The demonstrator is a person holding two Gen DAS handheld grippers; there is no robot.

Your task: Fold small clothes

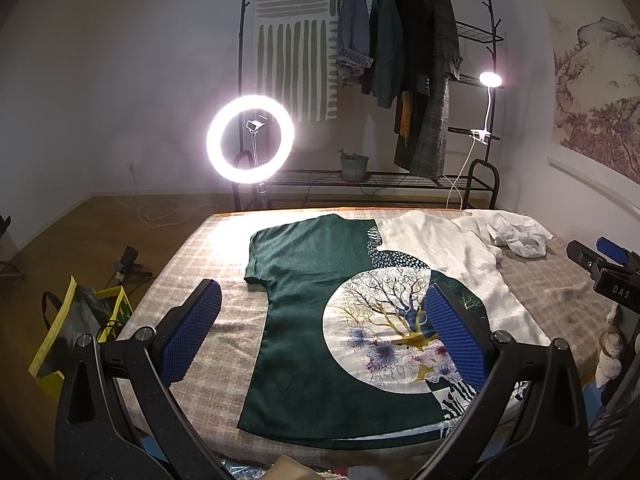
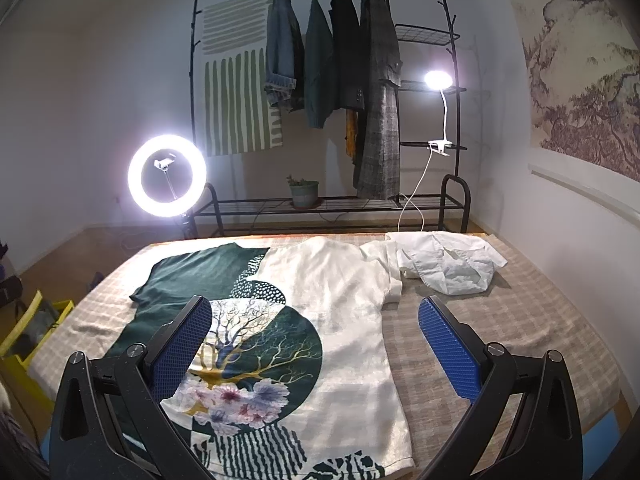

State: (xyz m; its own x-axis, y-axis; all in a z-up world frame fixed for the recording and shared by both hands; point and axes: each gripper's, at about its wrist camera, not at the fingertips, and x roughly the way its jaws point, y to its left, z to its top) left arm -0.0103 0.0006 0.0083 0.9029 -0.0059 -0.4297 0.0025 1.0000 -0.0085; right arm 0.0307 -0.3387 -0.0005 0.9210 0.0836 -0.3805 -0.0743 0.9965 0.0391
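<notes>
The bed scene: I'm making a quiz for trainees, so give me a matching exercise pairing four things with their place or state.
Things:
1. T-shirt
2. White garment
3. Ring light
4. Plant pot

States:
A. crumpled at the bed's far right corner
B. glowing on a stand beyond the bed
C. spread flat on the bed
D. standing on the rack's low shelf

Pairs: 1-C, 2-A, 3-B, 4-D

My right gripper (image 1: 604, 276) only pokes in at the side of the left view, so I can't tell if its jaws are apart. The bottom of the shirt (image 2: 344, 320) runs off the bottom edge in the right view, and my own fingers hide bits of its picture. The white bundle (image 2: 452, 268) is too crumpled to tell what it is. The yellow bag (image 2: 28, 336) is cut off at the left edge. Some blurry things (image 1: 288, 470) sit at the bottom edge.
</notes>
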